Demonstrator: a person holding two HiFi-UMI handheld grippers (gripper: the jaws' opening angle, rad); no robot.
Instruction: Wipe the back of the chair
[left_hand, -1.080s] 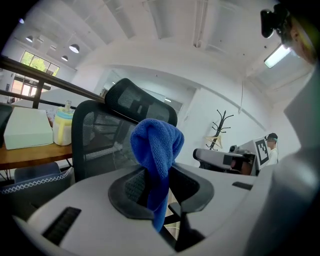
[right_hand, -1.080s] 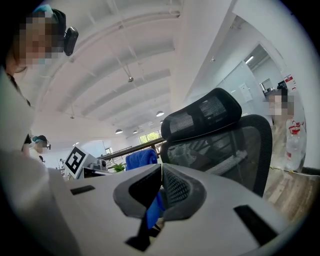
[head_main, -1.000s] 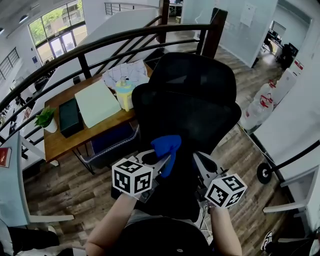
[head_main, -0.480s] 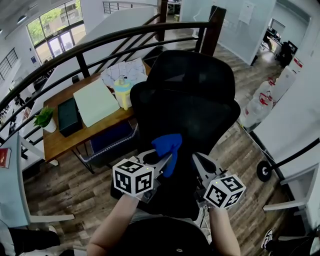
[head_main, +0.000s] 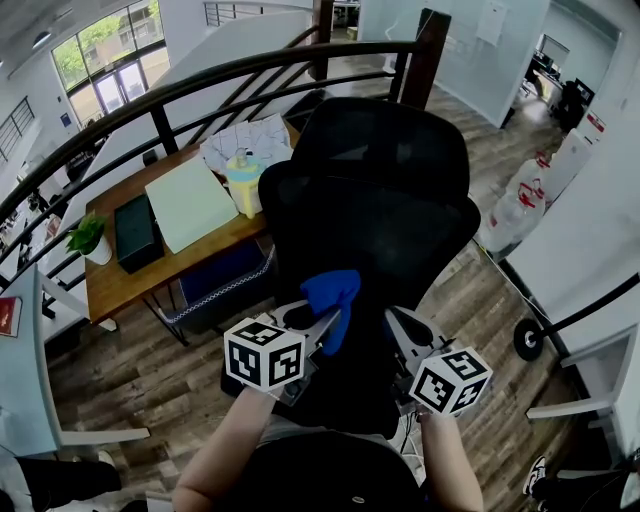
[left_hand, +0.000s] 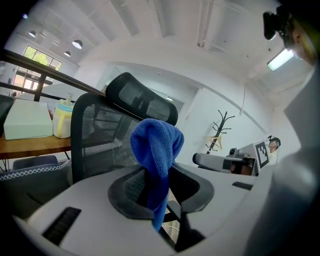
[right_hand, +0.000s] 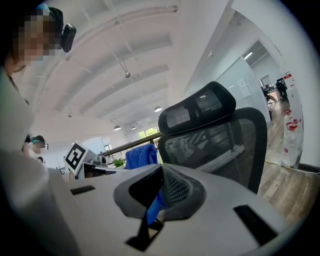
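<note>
A black mesh office chair (head_main: 385, 235) with a headrest (head_main: 385, 145) stands with its back toward me. My left gripper (head_main: 325, 325) is shut on a blue cloth (head_main: 333, 293) and holds it low against the chair back. In the left gripper view the blue cloth (left_hand: 156, 150) bunches up out of the left gripper (left_hand: 159, 189), with the chair's mesh back (left_hand: 95, 135) just behind. To its right, my right gripper (head_main: 398, 325) sits close to the chair, shut and holding nothing. The right gripper view shows the right gripper (right_hand: 159, 192), the chair (right_hand: 220, 145) and the cloth (right_hand: 141, 155) beyond.
A wooden desk (head_main: 125, 280) stands left of the chair, behind a dark railing (head_main: 200, 90). It carries a pale green box (head_main: 195, 205), a dark case (head_main: 135, 232), a yellow bottle (head_main: 247, 185) and a potted plant (head_main: 90, 235). A white and red cylinder (head_main: 525, 205) stands at right.
</note>
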